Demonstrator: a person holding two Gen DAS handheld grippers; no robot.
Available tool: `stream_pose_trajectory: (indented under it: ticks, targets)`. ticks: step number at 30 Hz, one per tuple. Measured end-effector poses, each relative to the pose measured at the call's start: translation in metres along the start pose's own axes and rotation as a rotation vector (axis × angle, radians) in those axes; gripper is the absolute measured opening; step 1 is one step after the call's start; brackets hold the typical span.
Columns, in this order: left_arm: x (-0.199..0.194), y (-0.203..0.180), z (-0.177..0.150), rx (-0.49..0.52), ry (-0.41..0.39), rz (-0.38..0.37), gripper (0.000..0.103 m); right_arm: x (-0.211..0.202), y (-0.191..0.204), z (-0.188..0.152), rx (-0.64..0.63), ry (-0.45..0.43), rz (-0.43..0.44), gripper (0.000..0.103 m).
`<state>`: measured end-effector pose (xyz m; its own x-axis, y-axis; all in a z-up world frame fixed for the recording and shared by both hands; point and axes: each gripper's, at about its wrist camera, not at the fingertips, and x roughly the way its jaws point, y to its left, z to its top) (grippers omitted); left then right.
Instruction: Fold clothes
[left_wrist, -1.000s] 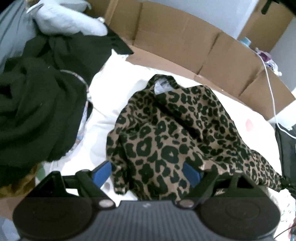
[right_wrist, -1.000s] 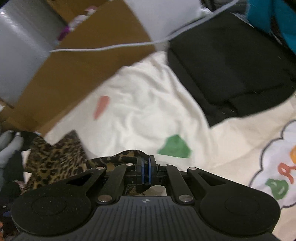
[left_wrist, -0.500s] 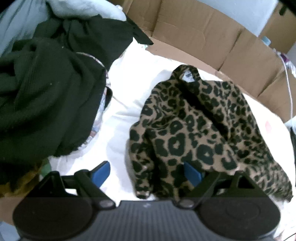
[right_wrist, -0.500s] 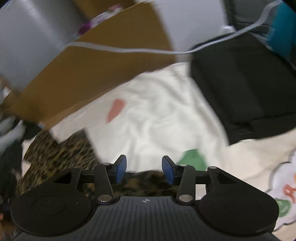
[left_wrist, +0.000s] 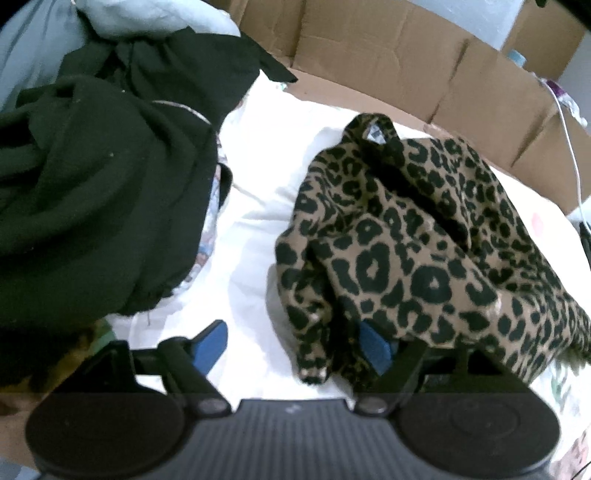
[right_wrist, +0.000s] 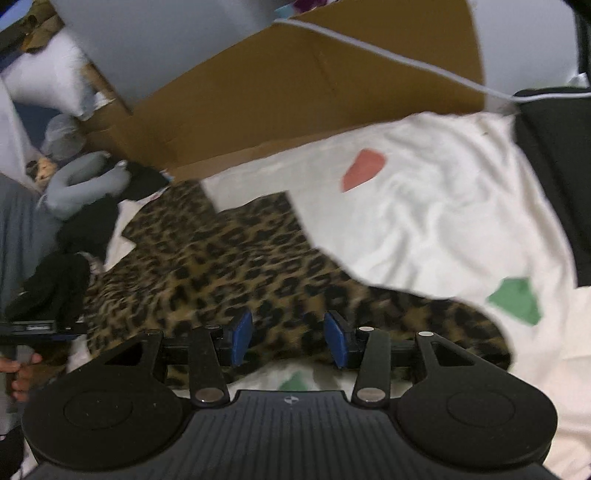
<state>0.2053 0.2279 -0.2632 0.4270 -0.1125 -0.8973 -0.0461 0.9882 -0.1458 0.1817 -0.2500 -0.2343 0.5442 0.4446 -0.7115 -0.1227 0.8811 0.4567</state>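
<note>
Left wrist view: the left claw (left_wrist: 293, 349) points steeply down at the near corner of the leopard-print garment (left_wrist: 424, 243). Its jaws have just been closing and stand parted; a hanging fold of the garment lies between them, against the right pad (left_wrist: 375, 350), while the left pad (left_wrist: 210, 345) stands clear over the white sheet (left_wrist: 255, 206). No clamp is made. A small neck label (left_wrist: 375, 133) shows at the garment's far end; its writing is too small to read. A heap of black clothes (left_wrist: 92, 206) lies to the left, and cardboard (left_wrist: 388, 48) lines the far edge.

Right wrist view, blurred: the right claw (right_wrist: 288, 339) has its jaws apart, nothing between the pads, and hangs over the garment's (right_wrist: 229, 266) near edge. Only this view shows the sheet's (right_wrist: 443, 206) red patch (right_wrist: 364, 169) and green patch (right_wrist: 515, 300), a white cable (right_wrist: 388, 51) across the cardboard (right_wrist: 295, 96), a folded black garment (right_wrist: 557, 177) at right, and fingers (right_wrist: 18, 373) at the left edge.
</note>
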Motion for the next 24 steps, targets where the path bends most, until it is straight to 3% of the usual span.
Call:
stream_pose_trajectory:
  ticks: [7,15,17,19,22,24]
  targets:
    - [0.014,-0.003,-0.012,0.023,0.04,-0.008,0.066,0.027,0.036,-0.021,-0.05,0.105,0.088,0.05]
    - [0.025,-0.005,-0.009,0.023,-0.016,-0.037,0.059,0.074,0.08,-0.051,-0.077,0.25,0.175,0.055]
    - [0.027,-0.005,-0.008,0.019,-0.026,-0.052,0.054,0.084,0.088,-0.054,-0.081,0.26,0.182,0.065]
    - [0.027,-0.006,-0.007,0.02,-0.03,-0.072,0.048,0.093,0.096,-0.056,-0.082,0.258,0.183,0.068]
    - [0.029,-0.006,-0.006,0.0,-0.027,-0.087,0.042,0.105,0.102,-0.053,-0.054,0.243,0.176,0.068]
    - [0.029,-0.004,-0.007,-0.026,-0.024,-0.084,0.038,0.112,0.102,-0.05,-0.025,0.235,0.175,0.057]
